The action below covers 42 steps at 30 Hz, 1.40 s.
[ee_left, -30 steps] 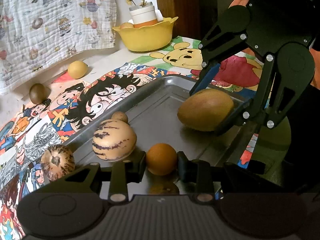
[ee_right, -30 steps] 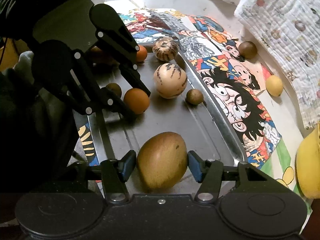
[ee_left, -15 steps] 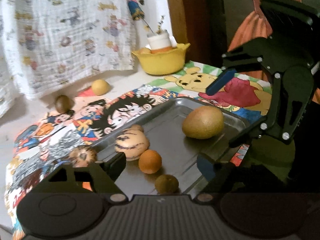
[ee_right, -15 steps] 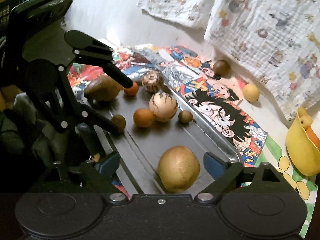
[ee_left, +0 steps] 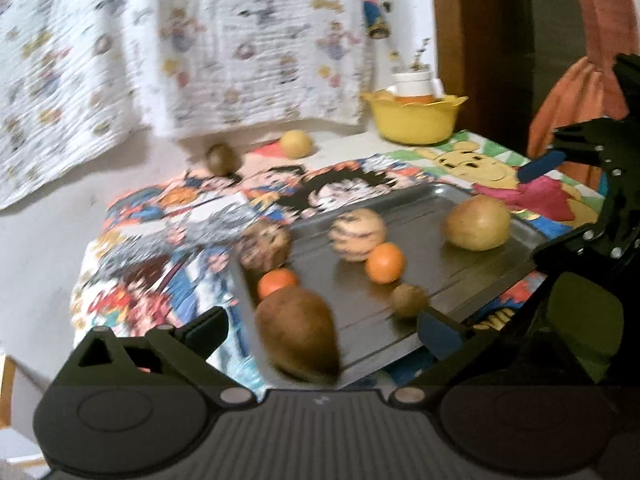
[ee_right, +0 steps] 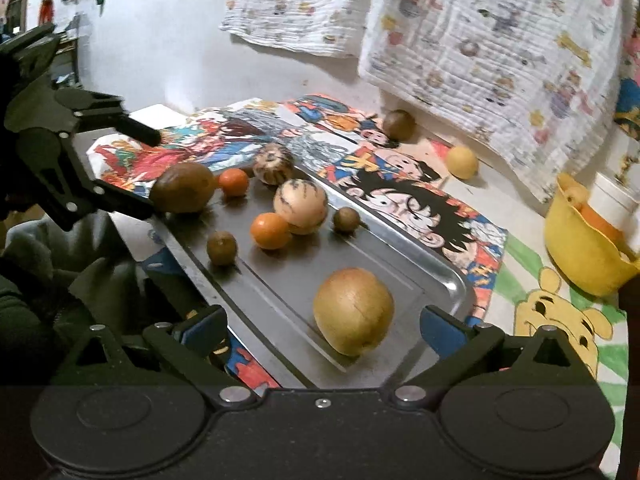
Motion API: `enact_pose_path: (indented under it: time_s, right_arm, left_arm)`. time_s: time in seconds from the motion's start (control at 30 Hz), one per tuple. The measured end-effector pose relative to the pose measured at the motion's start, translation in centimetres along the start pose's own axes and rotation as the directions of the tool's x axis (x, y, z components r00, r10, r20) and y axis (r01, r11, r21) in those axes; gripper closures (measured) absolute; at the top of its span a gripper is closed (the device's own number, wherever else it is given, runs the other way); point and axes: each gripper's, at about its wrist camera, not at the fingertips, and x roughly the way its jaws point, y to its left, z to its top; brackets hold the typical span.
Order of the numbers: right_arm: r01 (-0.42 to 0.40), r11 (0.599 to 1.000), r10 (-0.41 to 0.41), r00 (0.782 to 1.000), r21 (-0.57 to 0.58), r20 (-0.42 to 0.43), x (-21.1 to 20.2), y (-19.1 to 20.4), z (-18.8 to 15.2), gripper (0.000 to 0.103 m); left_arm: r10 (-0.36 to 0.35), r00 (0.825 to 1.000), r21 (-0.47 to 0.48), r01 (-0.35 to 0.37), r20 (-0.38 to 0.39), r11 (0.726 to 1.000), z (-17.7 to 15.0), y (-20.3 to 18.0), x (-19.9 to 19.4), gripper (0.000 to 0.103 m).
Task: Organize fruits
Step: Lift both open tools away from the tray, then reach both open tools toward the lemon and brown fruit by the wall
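Fruits mostly sit on the metal tray: a mango nearest, between the opening right tongs, untouched. The left tongs are opening too, gripping nothing. Beyond, a passion fruit and lemon remain on the surface, seemingly uncollected.

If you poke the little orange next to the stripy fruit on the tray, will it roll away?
Probably. The orange looks round and sits on the smooth metal tray, so a nudge should roll it. The raised rim would likely stop it, or the striped fruit beside it would. It also looks small and firm, probably easy to lift.
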Motion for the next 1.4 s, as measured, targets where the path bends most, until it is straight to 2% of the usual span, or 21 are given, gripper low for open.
enact_pose_path:
  time_s: [0.33, 0.47, 0.93, 1.17, 1.4]
  right_arm:
    - [0.044, 0.996, -0.044, 0.999, 0.082, -0.006, 0.6, -1.5, 0.1, 0.001]
    - [0.048, 0.994, -0.049, 0.999, 0.098, 0.0, 1.0, -2.0, 0.7, 0.001]
    - [0.0, 0.995, -0.004, 0.999, 0.103, 0.047, 4.5, -3.6, 3.9, 0.001]
    - [-0.034, 0.994, 0.028, 0.998, 0.107, 0.057, 6.7, -5.0, 5.7, 0.001]
    - [-0.032, 0.989, 0.025, 0.998, 0.146, 0.049, 8.8, -7.2, 7.0, 0.001]
  left_arm:
    - [0.077, 0.995, -0.117, -0.085, -0.069, 0.989, -1.0, 4.1, 0.6, 0.0]
    - [0.072, 0.994, -0.152, -0.083, -0.077, 0.985, -0.6, 5.5, 0.8, 0.0]
    - [0.1, 0.993, -0.162, -0.11, -0.069, 0.981, 2.6, 7.9, 2.6, 0.0]
    - [0.112, 0.988, -0.178, -0.129, -0.105, 0.975, 4.6, 9.3, 4.2, 0.0]
    - [0.122, 0.983, -0.156, -0.143, -0.136, 0.977, 6.8, 10.4, 6.4, 0.0]
